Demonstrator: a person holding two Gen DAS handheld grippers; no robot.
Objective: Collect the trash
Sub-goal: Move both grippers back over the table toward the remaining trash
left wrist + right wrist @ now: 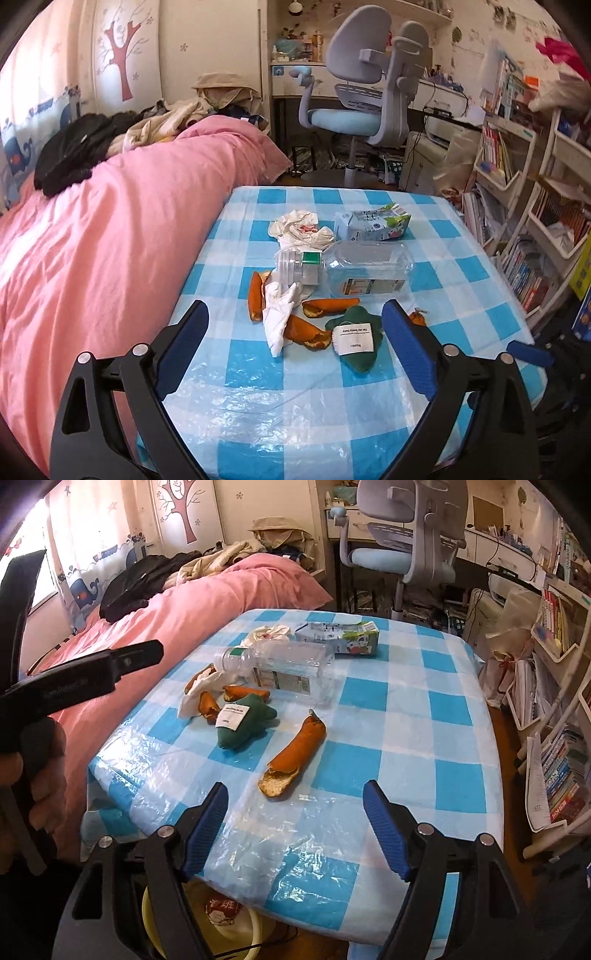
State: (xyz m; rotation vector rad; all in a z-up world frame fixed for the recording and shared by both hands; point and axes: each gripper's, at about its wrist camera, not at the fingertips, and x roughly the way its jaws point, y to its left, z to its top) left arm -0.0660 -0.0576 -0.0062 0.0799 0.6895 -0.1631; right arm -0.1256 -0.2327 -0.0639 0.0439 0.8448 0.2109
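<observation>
My left gripper [295, 332] was held wide open above the near part of the table [461, 295], with nothing between its blue pads. My right gripper [295, 823] was likewise spread open and empty, poised over the near edge of the same table.

The trash lay scattered on the blue-and-white checked cover:

1. A clear plastic bottle [354, 266] lay on its side near the middle, its neck toward the bed [110, 240].
2. A milk carton [373, 221] lay on its side just behind the bottle.
3. A crumpled tissue [303, 229] rested beside the carton, on the bed side.
4. A second white tissue [279, 317] lay in front of the bottle's neck, touching several orange peels [306, 332].
5. A green pouch [360, 339] with a white label lay among those peels, just beside my left gripper's right finger in the left wrist view.
6. One long peel [295, 753] lay apart from the cluster, nearest to my right gripper and just ahead of its open fingers.

In the right wrist view, my left hand [33, 771] was visible at the left edge, wrapped around the handle of its tool. A yellow basin [243, 934] sat on the floor below the table's near edge. A grey desk chair [365, 74] stood beyond the far edge of the table.
</observation>
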